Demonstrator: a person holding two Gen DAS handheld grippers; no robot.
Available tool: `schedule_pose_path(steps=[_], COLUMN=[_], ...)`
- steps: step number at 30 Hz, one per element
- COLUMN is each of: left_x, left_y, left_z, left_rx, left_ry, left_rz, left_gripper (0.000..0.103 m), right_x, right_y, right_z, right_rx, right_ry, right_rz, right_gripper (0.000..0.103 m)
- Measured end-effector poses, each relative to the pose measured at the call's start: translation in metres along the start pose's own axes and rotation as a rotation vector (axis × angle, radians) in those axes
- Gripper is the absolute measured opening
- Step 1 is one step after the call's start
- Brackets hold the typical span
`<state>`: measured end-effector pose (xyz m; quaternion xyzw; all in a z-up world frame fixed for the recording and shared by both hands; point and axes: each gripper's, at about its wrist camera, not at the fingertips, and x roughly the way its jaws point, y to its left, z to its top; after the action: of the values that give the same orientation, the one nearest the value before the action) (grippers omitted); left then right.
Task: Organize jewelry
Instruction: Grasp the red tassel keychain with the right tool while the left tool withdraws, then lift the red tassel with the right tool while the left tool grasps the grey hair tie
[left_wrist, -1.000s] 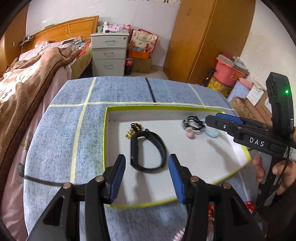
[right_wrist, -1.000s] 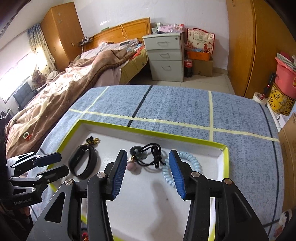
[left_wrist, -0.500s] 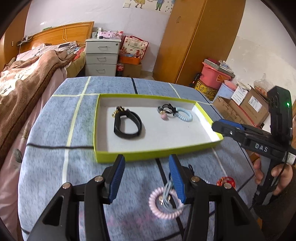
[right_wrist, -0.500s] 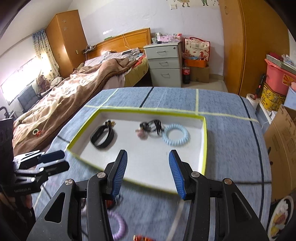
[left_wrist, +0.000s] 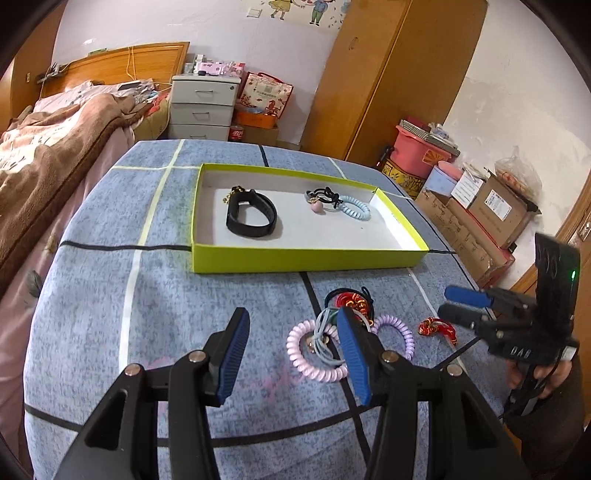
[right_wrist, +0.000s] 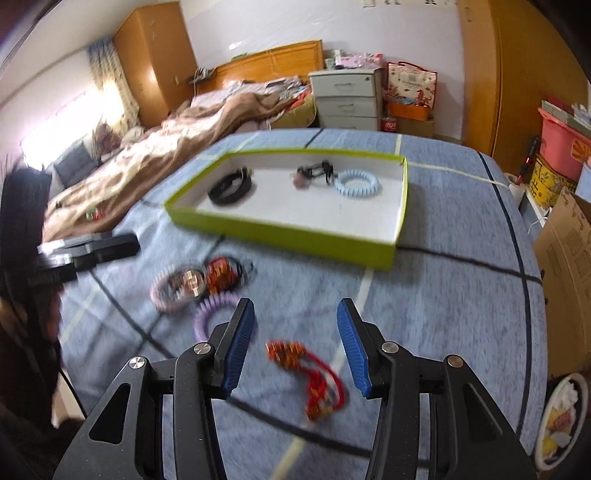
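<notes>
A green-walled tray (left_wrist: 306, 258) (right_wrist: 280, 234) holds a black band (left_wrist: 251, 218) (right_wrist: 231, 188), a black hair tie with pink bead (left_wrist: 321, 197) (right_wrist: 314, 171) and a light blue coil (left_wrist: 354, 208) (right_wrist: 356, 182). In front of it lie a pink coil tie (left_wrist: 314, 354) (right_wrist: 166, 295), a lilac coil (left_wrist: 395, 330) (right_wrist: 214, 310), a red and black piece (left_wrist: 351, 299) (right_wrist: 221, 275) and a red bracelet (left_wrist: 437, 328) (right_wrist: 314, 376). My left gripper (left_wrist: 291, 354) is open beside the pink coil. My right gripper (right_wrist: 293, 347) (left_wrist: 458, 304) is open, the red bracelet between its fingers.
The blue cloth with taped lines (left_wrist: 110, 295) covers the table. A bed (left_wrist: 48, 155) stands to the left, drawers (left_wrist: 201, 107) and a wardrobe (left_wrist: 388, 74) behind, boxes (left_wrist: 480, 214) to the right. A plate (right_wrist: 561, 417) lies at the right table edge.
Both grippers have pulled back from over the tray to the near part of the table, so the loose pieces in front of the tray came into view. Both stay open.
</notes>
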<state>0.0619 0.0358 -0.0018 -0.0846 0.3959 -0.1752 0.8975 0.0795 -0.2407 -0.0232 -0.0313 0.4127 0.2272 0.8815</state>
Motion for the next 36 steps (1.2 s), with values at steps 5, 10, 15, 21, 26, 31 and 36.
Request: schedule_pose_path(steps=[5, 10, 15, 21, 26, 31, 36], left_x=[-0.001, -0.001, -0.001, 0.006, 0.012, 0.019, 0.025], left_y=[0.005, 0.008, 0.007, 0.003, -0.004, -0.016, -0.03], left_z=[-0.005, -0.008, -0.01, -0.013, -0.011, -0.009, -0.007], left_rx=[-0.015, -0.023, -0.023, -0.004, 0.022, 0.062, 0.125], left_ry=[0.0, 0.008, 0.011, 0.035, 0.047, 0.064, 0.074], left_rz=[0.006, 0.004, 0.009, -0.003, -0.013, -0.005, -0.002], left_gripper=[0.051, 0.051, 0.051, 0.052, 0.052, 0.052, 0.052], right_x=[0.002, 0.01, 0.019, 0.019, 0.016, 0.011, 0.007], right_y=[0.004, 0.01, 0.016, 0.014, 0.008, 0.0, -0.007], right_z=[-0.012, -0.014, -0.016, -0.018, -0.02, -0.022, -0.024], right_rx=[-0.042, -0.066, -0.093, -0.079, -0.039, 0.001, 0.031], right_ry=[0.031, 0.06, 0.092, 0.091, 0.081, 0.07, 0.062], right_rz=[0.023, 0.02, -0.008, -0.037, -0.073, -0.101, -0.101], right_gripper=[0.048, 0.048, 0.048, 0.048, 0.047, 0.023, 0.011])
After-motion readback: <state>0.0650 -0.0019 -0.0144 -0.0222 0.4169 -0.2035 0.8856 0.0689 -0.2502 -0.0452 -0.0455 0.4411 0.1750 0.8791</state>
